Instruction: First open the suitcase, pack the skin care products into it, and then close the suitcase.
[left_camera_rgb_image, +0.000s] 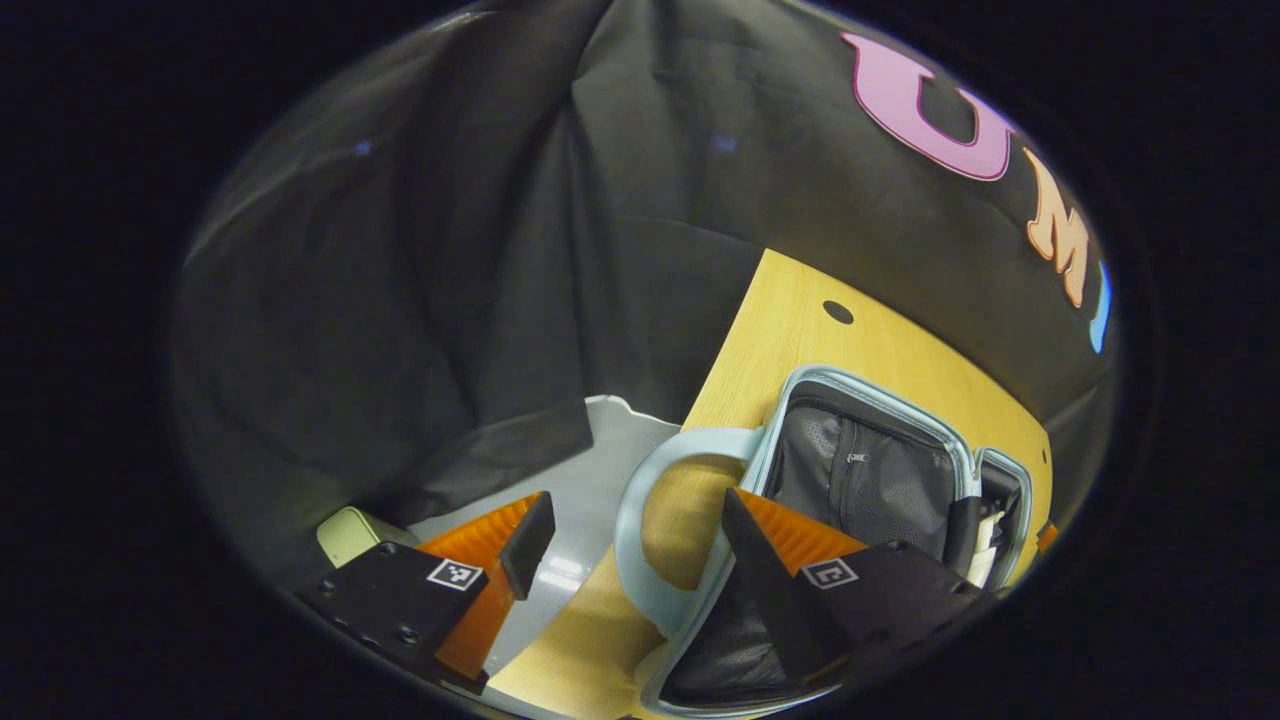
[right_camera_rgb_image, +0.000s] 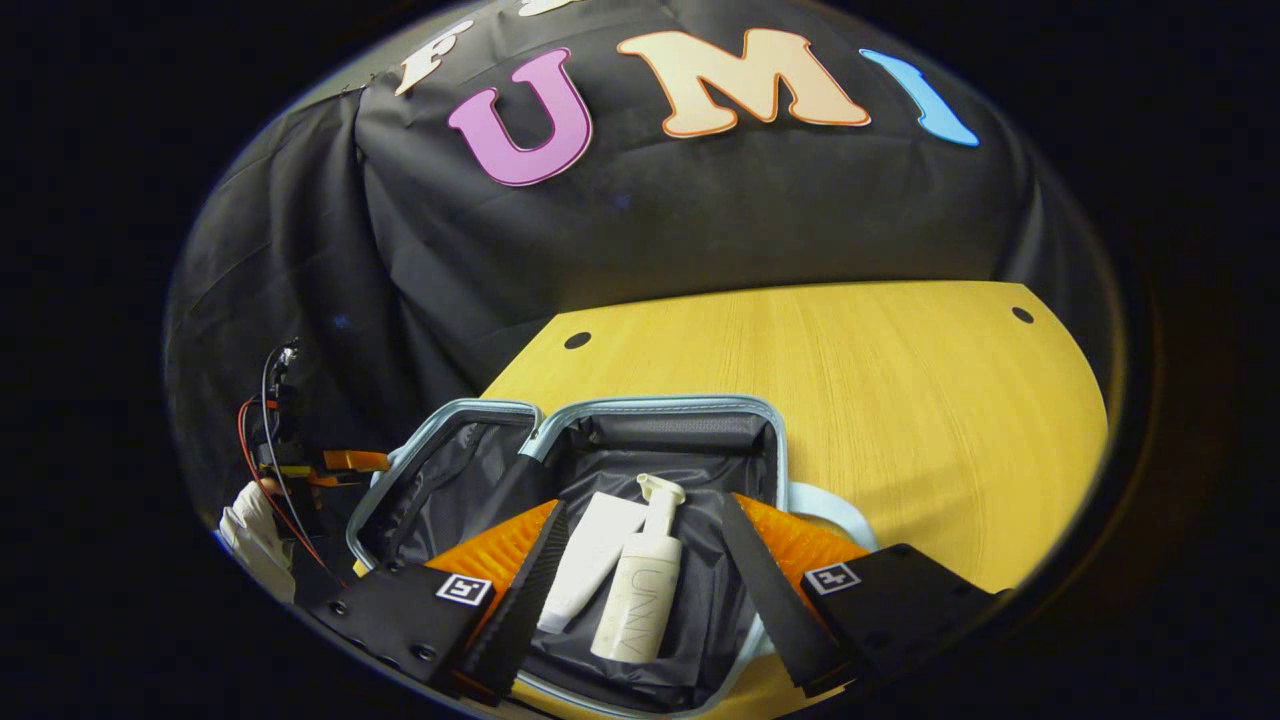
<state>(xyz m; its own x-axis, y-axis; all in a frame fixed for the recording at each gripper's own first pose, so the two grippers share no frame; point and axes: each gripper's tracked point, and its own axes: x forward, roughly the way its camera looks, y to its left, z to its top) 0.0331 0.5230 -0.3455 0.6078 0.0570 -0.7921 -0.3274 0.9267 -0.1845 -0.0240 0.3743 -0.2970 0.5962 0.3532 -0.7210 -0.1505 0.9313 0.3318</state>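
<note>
Right gripper view: suitcase (right_camera_rgb_image: 600, 440) lies open on the bench (right_camera_rgb_image: 900, 400), pump bottle (right_camera_rgb_image: 640, 590) and tube (right_camera_rgb_image: 590, 560) side by side inside. Right tool (right_camera_rgb_image: 640, 580) hangs above them, spread wide, gripping nothing. Left gripper view: left tool (left_camera_rgb_image: 630, 540) also wide and free, by the suitcase handle (left_camera_rgb_image: 640, 520) at the bench edge.

Wooden table (right_camera_rgb_image: 900, 400), grey floor (left_camera_rgb_image: 590, 500).

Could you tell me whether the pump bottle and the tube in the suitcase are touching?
Touching: in the right gripper view the pump bottle lies against the tube with no gap, both inside the suitcase.
</note>
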